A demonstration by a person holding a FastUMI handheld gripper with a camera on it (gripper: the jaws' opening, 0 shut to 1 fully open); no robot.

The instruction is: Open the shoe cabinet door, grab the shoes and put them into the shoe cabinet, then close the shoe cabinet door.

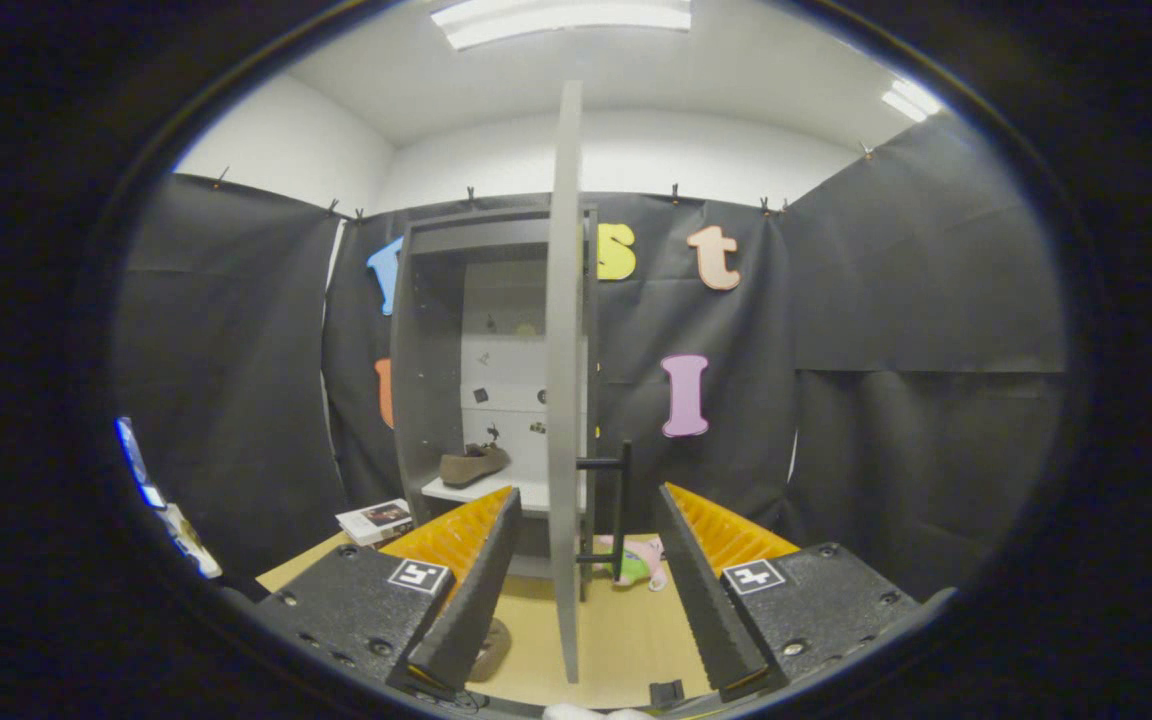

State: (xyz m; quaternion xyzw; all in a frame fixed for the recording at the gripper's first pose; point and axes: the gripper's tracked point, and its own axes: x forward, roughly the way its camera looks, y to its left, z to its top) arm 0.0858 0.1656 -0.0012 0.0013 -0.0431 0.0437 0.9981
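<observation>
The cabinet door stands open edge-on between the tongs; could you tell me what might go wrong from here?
1. The tongs are open astride the door, gripping nothing; a sideways push may glance off, missing the handle.
2. One shoe rests near the shelf front; a hard swing could clip it.

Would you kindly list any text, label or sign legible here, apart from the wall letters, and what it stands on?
No legible words.
Square marker tags on the open gripper: patterns, not text.
Book beside the shoe cabinet: cover print too small to read.
Small stickers on the cabinet's back panel: too small to read.
The cabinet door stands open between the fingers, unmarked.
</observation>
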